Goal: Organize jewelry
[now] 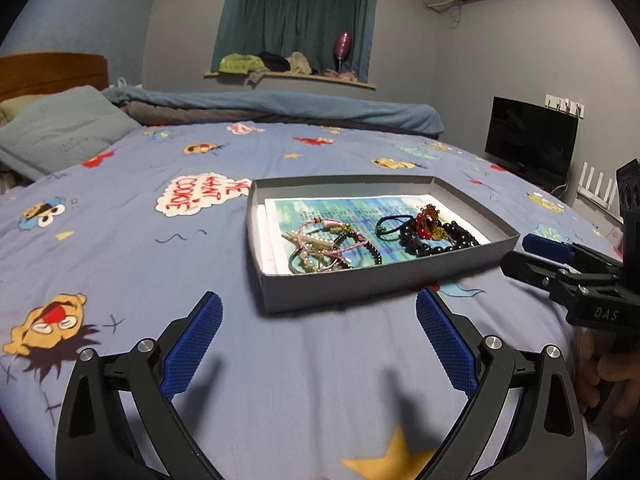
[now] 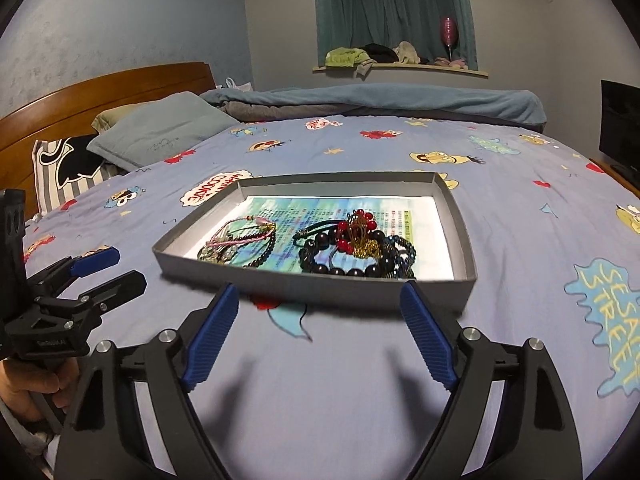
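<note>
Tangling into two heaps too knotted to separate by eye, the jewelry (image 2: 320,246) lies in a grey box (image 2: 460,216) on the bed (image 2: 520,184), both tongs (image 1: 318,332) (image 2: 320,322) released before it, window (image 2: 392,8) beyond.

Grey-blue walls (image 2: 120,20) close in a dim bedroom. Ahead of the grippers stretches a bed (image 1: 120,240) in a cartoon-print cover; beyond it hangs a teal curtain (image 1: 296,12) above a cluttered sill (image 2: 400,66). The wooden headboard (image 2: 100,92) stands far left, a dark screen (image 1: 530,140) right.
</note>
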Demonstrator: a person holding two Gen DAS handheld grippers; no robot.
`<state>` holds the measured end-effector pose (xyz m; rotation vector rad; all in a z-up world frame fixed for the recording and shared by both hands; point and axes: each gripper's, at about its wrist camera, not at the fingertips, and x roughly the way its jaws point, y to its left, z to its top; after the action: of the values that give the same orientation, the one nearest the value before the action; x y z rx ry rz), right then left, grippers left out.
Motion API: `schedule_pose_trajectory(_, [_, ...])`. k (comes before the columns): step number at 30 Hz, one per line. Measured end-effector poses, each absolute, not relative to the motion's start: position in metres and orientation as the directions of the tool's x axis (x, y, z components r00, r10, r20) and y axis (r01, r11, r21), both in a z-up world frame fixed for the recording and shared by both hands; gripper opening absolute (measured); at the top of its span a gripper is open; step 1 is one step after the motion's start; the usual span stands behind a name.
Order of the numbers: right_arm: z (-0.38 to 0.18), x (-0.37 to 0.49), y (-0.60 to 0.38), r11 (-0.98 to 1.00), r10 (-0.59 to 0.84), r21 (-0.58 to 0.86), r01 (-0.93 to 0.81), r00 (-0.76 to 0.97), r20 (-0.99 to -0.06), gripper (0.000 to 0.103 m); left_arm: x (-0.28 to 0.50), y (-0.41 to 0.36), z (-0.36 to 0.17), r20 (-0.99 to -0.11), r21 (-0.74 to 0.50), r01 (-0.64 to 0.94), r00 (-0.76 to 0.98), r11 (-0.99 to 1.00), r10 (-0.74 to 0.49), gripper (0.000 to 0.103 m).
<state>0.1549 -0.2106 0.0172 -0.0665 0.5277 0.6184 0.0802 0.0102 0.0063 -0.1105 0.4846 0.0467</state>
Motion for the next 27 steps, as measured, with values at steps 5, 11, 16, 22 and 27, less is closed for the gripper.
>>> schedule_pose_trajectory(5, [0.015, 0.138, -0.213, 0.813, 0.542, 0.073, -0.578, 0.706, -0.456, 0.094, 0.074, 0.009, 0.006, -0.448, -0.098, -0.08, 0.893, 0.992, 0.027, 0.097])
schedule_pose_trajectory(11, [0.014, 0.128, -0.211, 0.814, 0.533, 0.03, -0.58, 0.725, -0.435, 0.097, 0.07, 0.01, 0.002, -0.45, -0.108, -0.084, 0.893, 0.991, 0.027, 0.098])
schedule_pose_trajectory(16, [0.014, 0.123, -0.213, 0.82, 0.528, 0.032, -0.572, 0.732, -0.431, 0.097, 0.068, 0.009, 0.002, -0.443, -0.107, -0.079, 0.896, 0.991, 0.024, 0.098])
schedule_pose_trajectory(22, [0.014, 0.121, -0.221, 0.829, 0.527, 0.062, -0.556, 0.738, -0.421, 0.097, 0.062, 0.006, 0.004, -0.429, -0.09, -0.082, 0.903, 0.993, 0.035, 0.098])
schedule_pose_trajectory(27, [0.016, 0.116, -0.224, 0.831, 0.526, 0.054, -0.553, 0.751, -0.398, 0.097, 0.061, 0.005, 0.004, -0.426, -0.085, -0.086, 0.904, 0.993, 0.041, 0.098])
